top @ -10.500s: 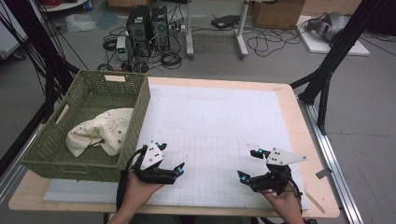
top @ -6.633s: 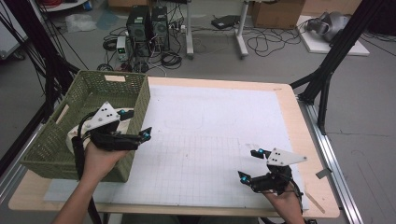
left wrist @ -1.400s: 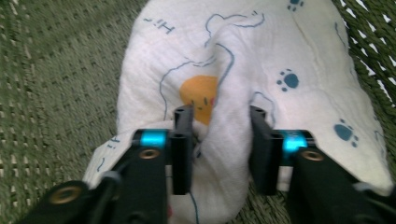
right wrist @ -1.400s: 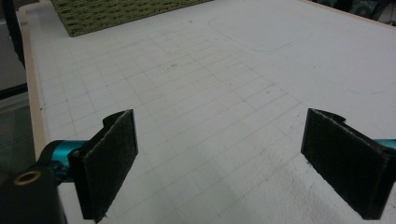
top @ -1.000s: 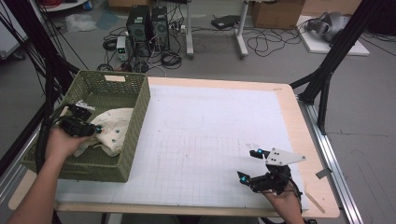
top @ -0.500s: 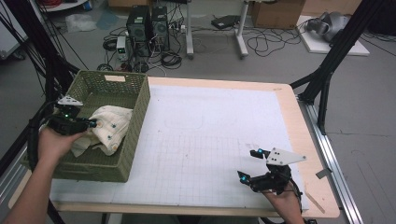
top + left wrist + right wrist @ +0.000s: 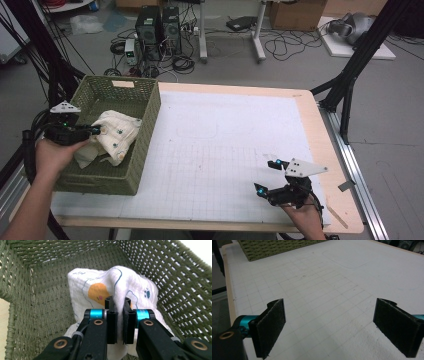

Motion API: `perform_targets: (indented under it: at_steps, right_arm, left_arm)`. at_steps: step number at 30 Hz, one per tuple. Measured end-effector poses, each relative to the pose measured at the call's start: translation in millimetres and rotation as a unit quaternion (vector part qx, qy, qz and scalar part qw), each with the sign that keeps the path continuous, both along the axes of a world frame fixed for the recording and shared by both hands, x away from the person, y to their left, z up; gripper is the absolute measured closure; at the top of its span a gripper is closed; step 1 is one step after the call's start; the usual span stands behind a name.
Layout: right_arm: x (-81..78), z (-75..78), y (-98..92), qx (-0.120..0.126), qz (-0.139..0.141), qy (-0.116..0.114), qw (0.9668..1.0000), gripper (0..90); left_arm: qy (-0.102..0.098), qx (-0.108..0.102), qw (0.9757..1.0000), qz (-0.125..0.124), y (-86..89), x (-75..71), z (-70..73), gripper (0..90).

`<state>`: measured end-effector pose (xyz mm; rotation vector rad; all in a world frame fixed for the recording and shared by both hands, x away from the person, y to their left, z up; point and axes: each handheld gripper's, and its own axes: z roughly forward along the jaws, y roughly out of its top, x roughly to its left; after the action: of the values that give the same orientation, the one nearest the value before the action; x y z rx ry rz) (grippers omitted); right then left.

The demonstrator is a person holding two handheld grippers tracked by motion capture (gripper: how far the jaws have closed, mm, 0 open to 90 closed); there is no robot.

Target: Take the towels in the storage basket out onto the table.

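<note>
one left gripper pinches white cloth inside green basket

Printed white cloth in the green woven basket.
The cloth, crumpled, bore an orange patch, blue outlines and a paw print; one fold stood pinched upward, the rest lay bunched inside.

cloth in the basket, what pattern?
White cloth with an orange blob and a blue paw print; clearest in the left gripper view.

We log: cloth soft crinkled white cotton, printed; basket green woven wicker, rough; mat matt white gridded; table edge pale wood.
</note>
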<state>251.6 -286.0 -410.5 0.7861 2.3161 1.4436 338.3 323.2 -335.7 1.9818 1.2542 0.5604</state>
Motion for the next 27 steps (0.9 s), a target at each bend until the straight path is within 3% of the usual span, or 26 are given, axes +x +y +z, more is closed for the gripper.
perform_targets:
  at_steps: [6,9,15,27]
  right_arm:
    - [0.3,0.9,-0.9,0.003,-0.003,0.002,1.0000,10.2]
    - [-0.1,1.3,-1.6,0.004,-0.003,-0.002,1.0000,10.2]
    - [-0.2,1.3,-1.9,0.004,-0.001,-0.003,1.0000,10.2]
    - [-0.6,0.8,-0.8,0.003,-0.001,0.001,1.0000,10.2]
  left_arm:
    - [-0.015,-0.014,0.9998,0.001,-0.1,-1.1,9.0,84.8]
    - [-0.034,-0.032,0.9989,0.005,0.4,-4.1,17.5,84.8]
    - [-0.060,-0.046,0.9972,0.002,-1.2,-11.9,31.4,84.8]
    - [-0.102,-0.077,0.9918,0.000,-0.2,-20.4,47.1,84.8]
